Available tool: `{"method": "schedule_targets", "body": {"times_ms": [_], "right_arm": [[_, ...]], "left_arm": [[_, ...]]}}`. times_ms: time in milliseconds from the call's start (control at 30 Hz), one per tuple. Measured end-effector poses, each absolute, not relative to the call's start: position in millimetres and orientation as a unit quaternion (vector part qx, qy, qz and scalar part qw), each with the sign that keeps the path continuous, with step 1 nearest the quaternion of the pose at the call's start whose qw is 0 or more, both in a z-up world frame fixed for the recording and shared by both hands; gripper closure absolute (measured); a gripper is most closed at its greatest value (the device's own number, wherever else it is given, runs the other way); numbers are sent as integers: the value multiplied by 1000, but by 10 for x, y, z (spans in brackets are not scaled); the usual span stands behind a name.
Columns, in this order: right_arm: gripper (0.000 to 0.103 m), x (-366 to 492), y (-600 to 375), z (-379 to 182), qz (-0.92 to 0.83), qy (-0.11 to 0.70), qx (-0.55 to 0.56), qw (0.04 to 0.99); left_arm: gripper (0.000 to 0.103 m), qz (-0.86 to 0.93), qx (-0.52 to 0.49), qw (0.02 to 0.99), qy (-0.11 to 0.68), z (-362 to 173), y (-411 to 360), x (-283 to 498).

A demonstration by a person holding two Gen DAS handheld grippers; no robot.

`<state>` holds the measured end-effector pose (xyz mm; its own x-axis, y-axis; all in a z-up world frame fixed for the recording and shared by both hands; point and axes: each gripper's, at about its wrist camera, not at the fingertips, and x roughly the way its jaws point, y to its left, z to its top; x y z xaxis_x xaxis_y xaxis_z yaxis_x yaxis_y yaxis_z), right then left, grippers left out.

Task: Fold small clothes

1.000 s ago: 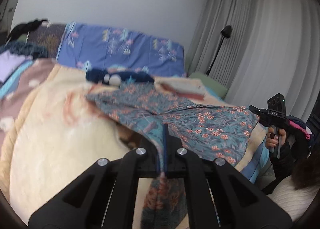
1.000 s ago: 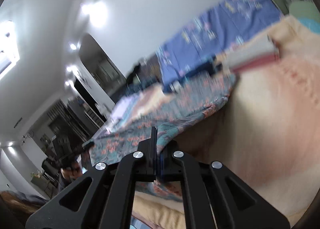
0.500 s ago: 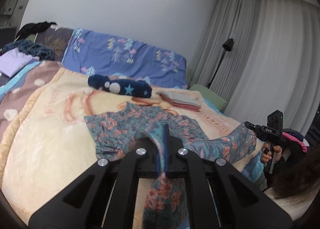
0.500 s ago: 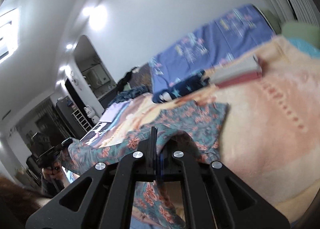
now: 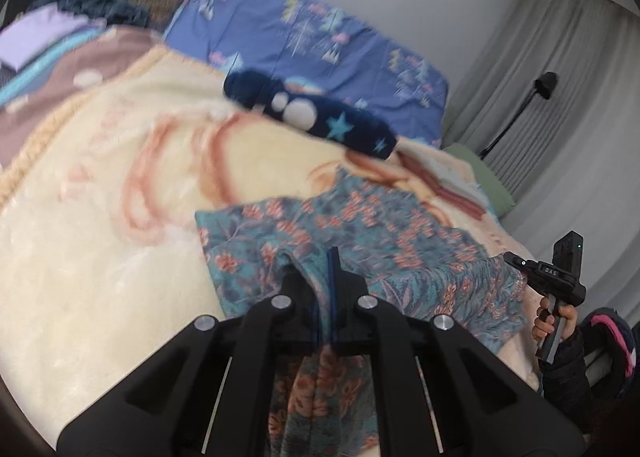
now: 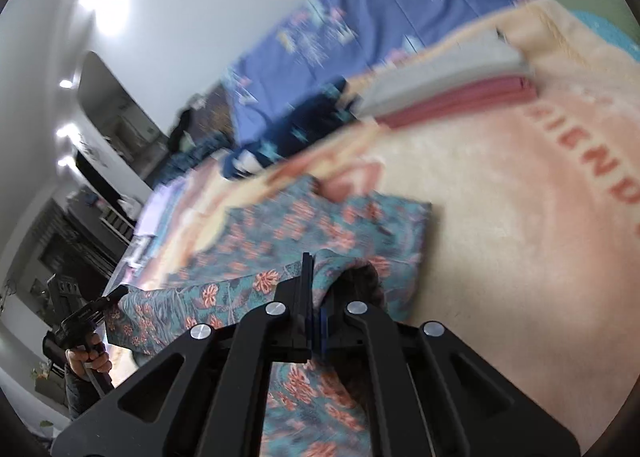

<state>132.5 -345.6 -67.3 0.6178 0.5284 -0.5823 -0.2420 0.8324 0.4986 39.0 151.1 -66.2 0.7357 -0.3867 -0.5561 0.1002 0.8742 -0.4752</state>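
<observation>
Soft, even indoor light is filling both fisheye views, and ceiling lamps point(image 6: 110, 11) are glaring white on the wall in the right wrist view. Motion blur is smearing the bed point(image 5: 100, 257) and the blue pillow point(image 6: 360, 17), while dark vignetting is curving every edge.

You are working over a bed point(image 5: 92, 257) covered with a cream blanket point(image 5: 104, 185) printed in pale orange-pink shapes and letters. Spread on that blanket, in front of you, lies the teal floral garment point(image 5: 360, 229), its far part flat, its near edge lifted off the blanket. Beyond it rests a dark blue roll with stars point(image 5: 320, 117), and to its right a folded stack of grey and pink cloth point(image 6: 452, 93). At the head lies a blue patterned pillow point(image 5: 320, 41); a lilac cloth point(image 5: 36, 37) sits at the far left.
</observation>
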Motion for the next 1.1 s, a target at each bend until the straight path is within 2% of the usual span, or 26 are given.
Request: {"method": "schedule_targets", "body": {"times_ms": [133,233,300,367,400,533,567,600,633,667,733,900,1000,1067,1100], "right_arm": [[101,1473,-3473,-889,207,403,198,869],[96,1455,-3487,-887,206,406,194,869],[87,1393,-3475,-846,207,409,173,872],[82,1262,-3449,-796,221,411,142,873],[82,1195,-3433,-783,228,412,126,873],[82,886,-3423,-781,236,415,82,875],[82,810,-3428,-776,234,413,76,877],[83,747,-3433,-767,231,409,70,880],[86,717,-3434,-760,228,406,67,882],[97,680,-3439,-744,227,402,65,885],[98,665,-3450,-703,226,395,72,888],[98,913,-3511,-403,261,360,155,882],[98,1296,-3497,-225,241,338,181,892],[96,1624,-3489,-240,220,344,207,889],[90,1810,-3482,-306,199,359,217,885]], "left_arm": [[98,-123,-219,895,369,-998,1547,556],[95,-128,-226,894,366,-1001,1595,505],[86,-127,-214,898,361,-933,1587,432],[72,-132,-205,902,356,-869,1581,310],[71,-133,-200,903,356,-845,1583,228],[74,-139,-172,900,376,-867,1531,-13],[84,-137,-166,899,382,-885,1519,-48],[88,-135,-162,897,388,-896,1515,-88],[90,-133,-162,897,389,-899,1525,-122],[91,-133,-162,898,388,-885,1530,-142],[95,-138,-165,899,380,-813,1534,-162],[96,-133,-175,913,343,-457,1599,83],[94,-121,-190,917,329,-303,1683,503],[90,-105,-210,914,331,-328,1730,815],[86,-87,-219,911,339,-378,1759,955]]}}
